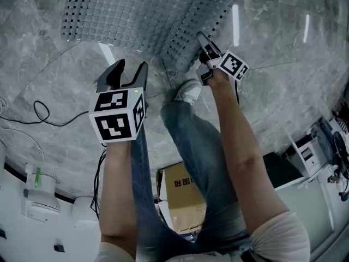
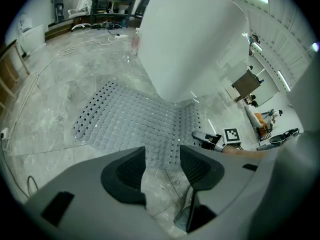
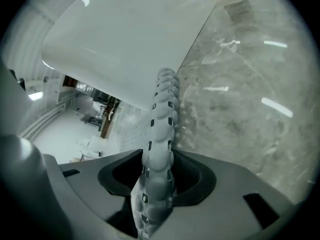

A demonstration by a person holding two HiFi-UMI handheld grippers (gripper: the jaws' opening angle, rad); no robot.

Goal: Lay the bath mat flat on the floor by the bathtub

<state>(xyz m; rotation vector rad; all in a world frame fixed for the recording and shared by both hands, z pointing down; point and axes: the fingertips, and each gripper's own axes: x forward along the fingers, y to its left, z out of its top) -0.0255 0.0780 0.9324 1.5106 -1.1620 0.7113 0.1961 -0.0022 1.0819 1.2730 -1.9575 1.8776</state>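
The translucent grey bath mat (image 1: 136, 15) with rows of holes lies mostly spread on the marble floor beside the white bathtub (image 2: 195, 39). Its right end is folded up. My right gripper (image 1: 203, 40) is shut on that raised edge, and in the right gripper view the bumpy mat edge (image 3: 160, 129) stands upright between the jaws (image 3: 159, 156). My left gripper (image 1: 132, 65) hovers open above bare floor just short of the mat's near edge, with nothing between its jaws (image 2: 162, 154). The mat (image 2: 130, 124) lies ahead of it, with the right gripper (image 2: 200, 136) off to the right.
The person's shoe (image 1: 188, 90) stands on the floor between the two grippers, close to the mat. A cardboard box (image 1: 182, 192) sits behind the legs. A black cable (image 1: 49, 119) loops over the floor at left. A white shelf unit (image 1: 313, 154) stands at right.
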